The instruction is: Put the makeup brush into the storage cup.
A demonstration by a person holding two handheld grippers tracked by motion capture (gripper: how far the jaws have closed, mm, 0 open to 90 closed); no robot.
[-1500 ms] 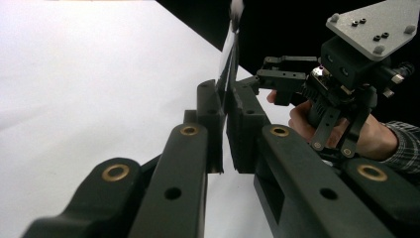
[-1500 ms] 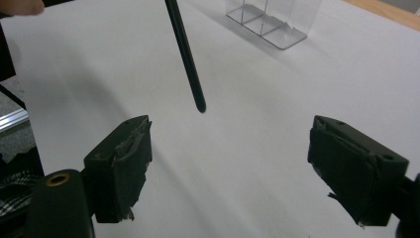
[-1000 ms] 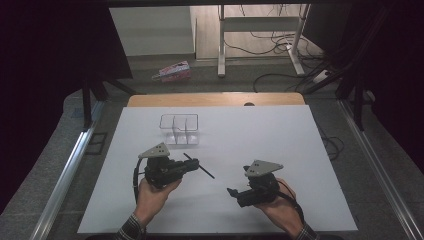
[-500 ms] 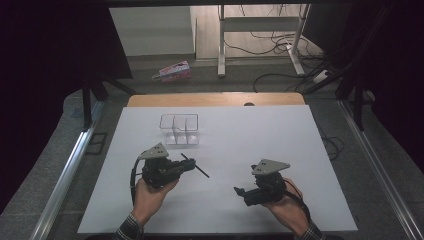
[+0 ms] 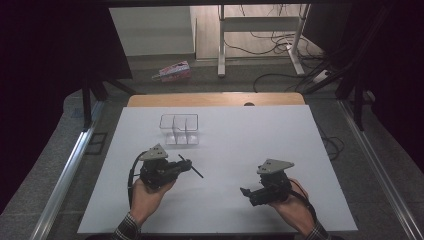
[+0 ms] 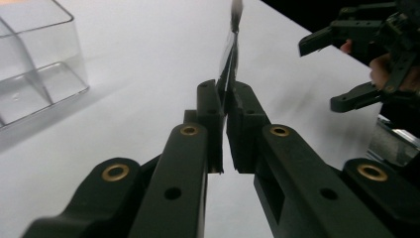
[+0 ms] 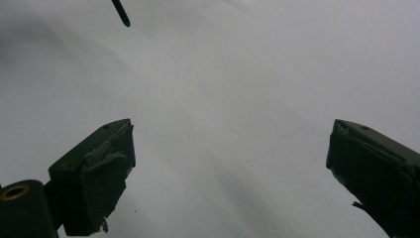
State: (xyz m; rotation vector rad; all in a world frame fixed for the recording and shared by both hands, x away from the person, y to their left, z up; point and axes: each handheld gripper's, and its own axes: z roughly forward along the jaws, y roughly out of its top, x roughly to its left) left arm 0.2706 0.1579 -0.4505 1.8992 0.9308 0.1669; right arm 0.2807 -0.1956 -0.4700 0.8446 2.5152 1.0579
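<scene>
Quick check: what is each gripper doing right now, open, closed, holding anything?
Left gripper: jaws shut on a thin black stick.
Right gripper: jaws wide open, holding nothing.

Black grippers (image 5: pixel 186 166), white table (image 5: pixel 250 135), clear box (image 5: pixel 179 129), seemingly black stick (image 5: pixel 192 168).

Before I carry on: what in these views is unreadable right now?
- Thin black stick held by the left tool: its far end blurs in the left gripper view, its type unclear.
- Clear divided box: cut by the frame edge in the left gripper view.
- Pink package on the floor: too small to read in the high view.
</scene>
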